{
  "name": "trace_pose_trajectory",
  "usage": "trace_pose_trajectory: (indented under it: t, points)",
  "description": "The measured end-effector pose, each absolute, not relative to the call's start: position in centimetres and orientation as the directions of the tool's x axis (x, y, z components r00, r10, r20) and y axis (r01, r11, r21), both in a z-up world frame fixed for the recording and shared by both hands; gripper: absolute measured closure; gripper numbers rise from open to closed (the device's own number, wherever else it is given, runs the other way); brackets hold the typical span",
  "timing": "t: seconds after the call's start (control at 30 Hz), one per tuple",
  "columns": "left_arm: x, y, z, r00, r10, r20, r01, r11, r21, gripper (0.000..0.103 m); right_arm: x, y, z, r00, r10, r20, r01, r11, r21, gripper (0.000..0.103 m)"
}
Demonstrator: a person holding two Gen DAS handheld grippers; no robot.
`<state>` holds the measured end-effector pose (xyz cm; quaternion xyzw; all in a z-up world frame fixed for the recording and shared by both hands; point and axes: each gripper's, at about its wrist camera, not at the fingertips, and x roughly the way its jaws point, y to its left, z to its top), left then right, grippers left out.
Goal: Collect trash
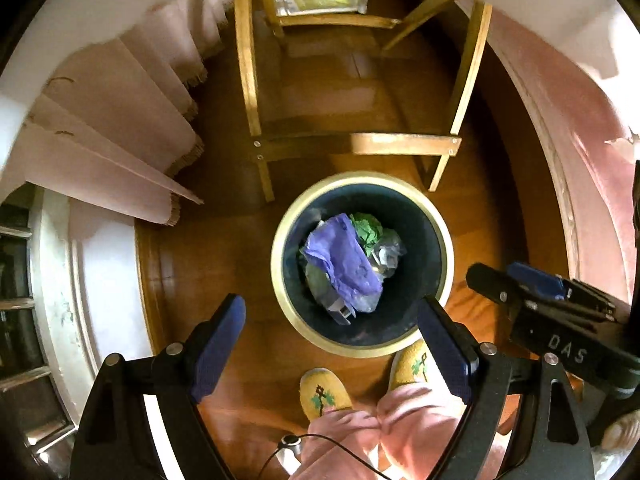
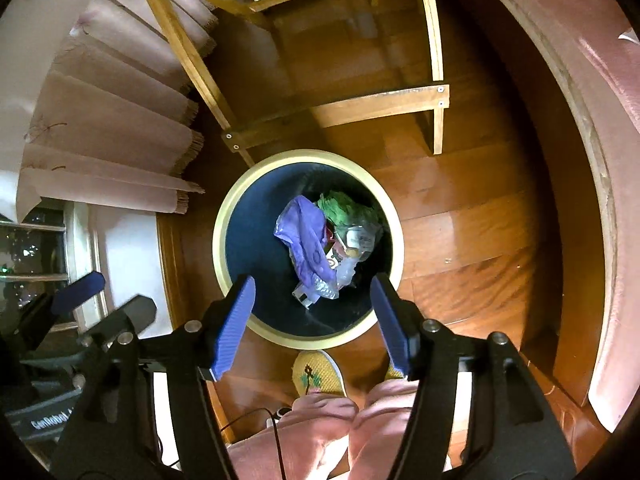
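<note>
A round dark bin with a cream rim stands on the wooden floor below both grippers. Inside lie a purple plastic bag, crumpled green paper and clear wrappers. My left gripper hangs open above the bin's near edge, nothing between its blue pads. My right gripper is open too, above the bin's near rim, holding nothing. The right gripper shows at the right of the left wrist view, and the left gripper shows at the left of the right wrist view.
A wooden chair frame stands just beyond the bin. Pink curtains hang at the left by a window. The person's yellow slippers and pink trousers are close to the bin. A pink bed edge curves along the right.
</note>
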<state>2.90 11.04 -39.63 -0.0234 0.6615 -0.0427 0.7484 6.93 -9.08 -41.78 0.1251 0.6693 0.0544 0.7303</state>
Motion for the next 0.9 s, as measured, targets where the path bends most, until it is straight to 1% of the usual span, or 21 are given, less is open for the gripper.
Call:
trace_pose_trajectory:
  t: [0.23, 0.47, 0.63, 0.9]
  points:
    - [2.7, 10.9, -35.7, 0.162, -0.077, -0.984, 0.037, 0.997, -0.072, 0.015, 5.8, -9.2, -38.6, 0.127, 0.230, -0.965, 0.085, 0.967, 0.241, 0.042]
    - [2.2, 10.0, -29.5, 0.200, -0.076, -0.977, 0.063, 0.996, -0.065, 0.016, 5.3, -9.8, -33.7, 0.166, 0.231, -0.959, 0.095, 0.964, 0.248, 0.040]
    - [1.9, 10.0, -23.8, 0.232, -0.091, -0.968, 0.068, 0.995, -0.077, 0.017, 5.0, -10.1, -28.8, 0.195, 0.227, -0.954, 0.093, 0.964, 0.249, 0.037]
    - [1.4, 11.0, -13.5, 0.304, -0.103, -0.947, 0.045, 0.995, -0.093, 0.017, 4.8, -10.5, -18.4, 0.269, 0.225, -0.937, 0.067, 0.966, 0.251, 0.036]
